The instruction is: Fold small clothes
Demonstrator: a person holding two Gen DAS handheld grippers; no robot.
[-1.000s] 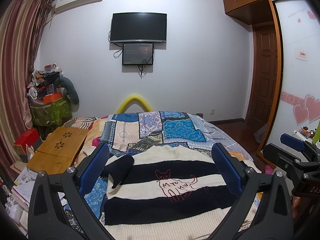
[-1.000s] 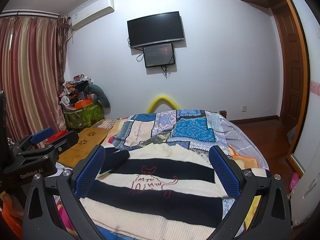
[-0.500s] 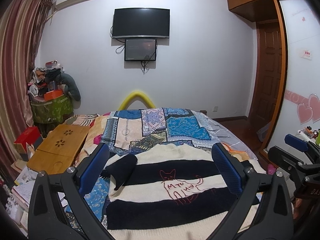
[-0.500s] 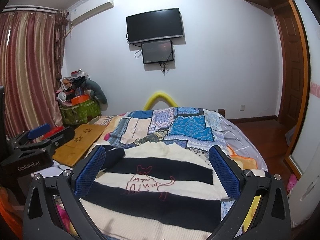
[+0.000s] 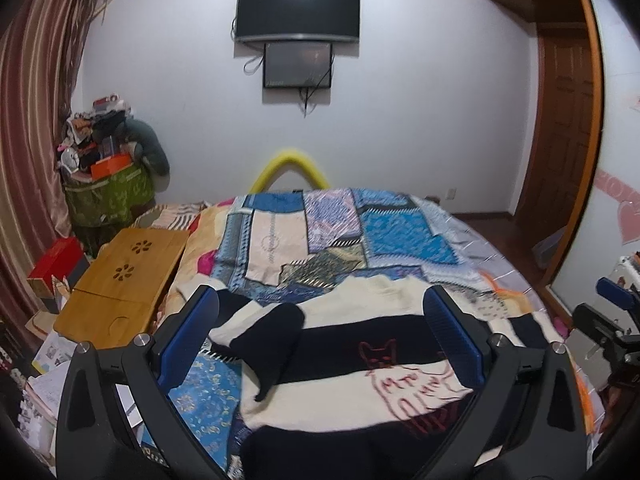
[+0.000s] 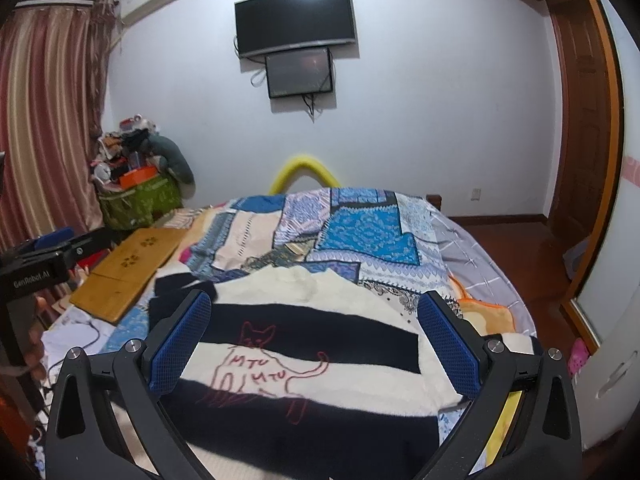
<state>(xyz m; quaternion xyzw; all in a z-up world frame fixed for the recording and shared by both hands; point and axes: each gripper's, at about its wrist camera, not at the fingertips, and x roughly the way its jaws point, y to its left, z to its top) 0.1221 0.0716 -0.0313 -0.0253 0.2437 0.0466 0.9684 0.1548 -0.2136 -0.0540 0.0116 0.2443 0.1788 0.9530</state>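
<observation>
A small cream and black striped sweater (image 5: 344,344) with a red cat drawing lies flat on the patchwork bedspread (image 5: 320,240); it also shows in the right wrist view (image 6: 304,356). Its left sleeve (image 5: 272,344) is folded in over the body. My left gripper (image 5: 320,336) is open and empty above the sweater's left part. My right gripper (image 6: 316,340) is open and empty above the sweater's middle. Each gripper shows at the edge of the other's view: the right gripper (image 5: 612,320), the left gripper (image 6: 40,260).
A wooden lap desk (image 5: 120,280) lies at the bed's left edge, with papers and boxes below it. A cluttered green basket (image 5: 108,196) stands by the curtain. A TV (image 5: 298,10) hangs on the far wall. A door (image 5: 568,136) and wardrobe are at right.
Both grippers have moved lower and closer over the sweater, the left one shifting left. Both stay open. The sweater has not moved.
</observation>
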